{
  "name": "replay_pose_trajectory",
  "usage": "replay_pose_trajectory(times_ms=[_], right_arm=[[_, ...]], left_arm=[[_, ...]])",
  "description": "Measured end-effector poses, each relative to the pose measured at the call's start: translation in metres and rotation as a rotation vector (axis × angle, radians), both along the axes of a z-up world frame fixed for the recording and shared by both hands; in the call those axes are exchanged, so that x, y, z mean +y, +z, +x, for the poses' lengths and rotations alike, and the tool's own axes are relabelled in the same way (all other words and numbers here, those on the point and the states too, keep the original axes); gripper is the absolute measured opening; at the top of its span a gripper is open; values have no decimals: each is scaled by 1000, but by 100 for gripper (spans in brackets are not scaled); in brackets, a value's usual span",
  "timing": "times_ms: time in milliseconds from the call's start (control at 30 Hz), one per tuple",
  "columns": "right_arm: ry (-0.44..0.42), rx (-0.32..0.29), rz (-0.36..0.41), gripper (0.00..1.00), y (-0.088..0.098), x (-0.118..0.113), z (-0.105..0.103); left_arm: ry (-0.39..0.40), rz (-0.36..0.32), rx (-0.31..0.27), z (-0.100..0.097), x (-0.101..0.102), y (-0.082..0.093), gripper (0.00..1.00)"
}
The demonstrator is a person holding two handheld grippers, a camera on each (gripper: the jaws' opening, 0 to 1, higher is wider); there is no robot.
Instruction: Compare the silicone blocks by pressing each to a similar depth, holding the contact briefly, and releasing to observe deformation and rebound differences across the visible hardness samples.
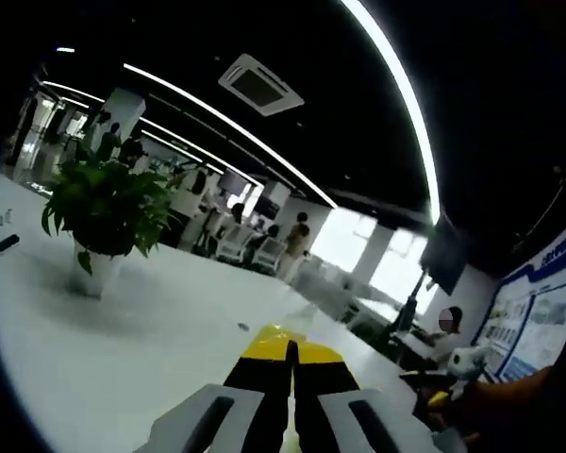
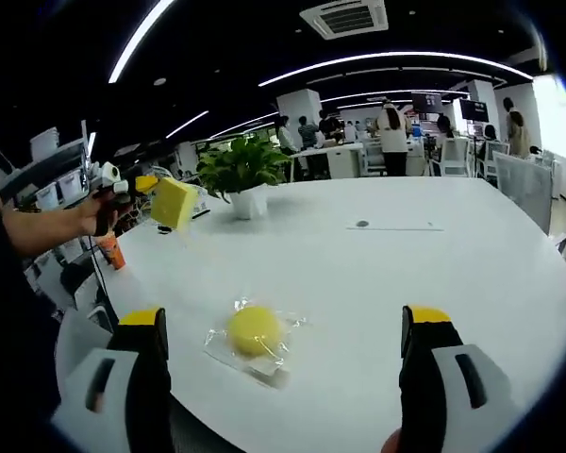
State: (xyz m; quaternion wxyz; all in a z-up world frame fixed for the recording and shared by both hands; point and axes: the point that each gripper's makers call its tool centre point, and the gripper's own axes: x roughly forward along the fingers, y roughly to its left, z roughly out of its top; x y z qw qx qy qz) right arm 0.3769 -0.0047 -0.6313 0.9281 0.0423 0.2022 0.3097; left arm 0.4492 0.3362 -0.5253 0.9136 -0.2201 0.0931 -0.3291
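From the right gripper view I see wide bare room on the white tabletop. My wide-open right gripper has nothing between its jaws and the round yellow silicone piece on its clear plastic wrapper. The leafy green plant in a white pot stands well back near the far edge. To the left, my left gripper holds a yellow square silicone block raised above the table's edge.
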Motion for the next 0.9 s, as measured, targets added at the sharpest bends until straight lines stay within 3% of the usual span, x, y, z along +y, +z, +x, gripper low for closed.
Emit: replay_pose_trajectory(times_ms=[200,367,500,600,767,900], right_arm=[[19,-19,12,96,15,-1,7],[65,-42,44,96,28,13,13],[120,-55,67,96,36,32,15],[160,-52,38,96,33,44,14],[227,-37,52,96,33,66,13],[284,-35,92,96,39,87,13]], left_arm=[[-4,-6,-38,-1,-1,20,0],[-35,-10,-71,-5,-10,34,0],[-65,2,-83,-8,-21,34,0],[-82,-10,-85,-13,-28,34,0],[-122,-26,-81,-26,-42,32,0],[-161,-49,-79,-36,-52,35,0]])
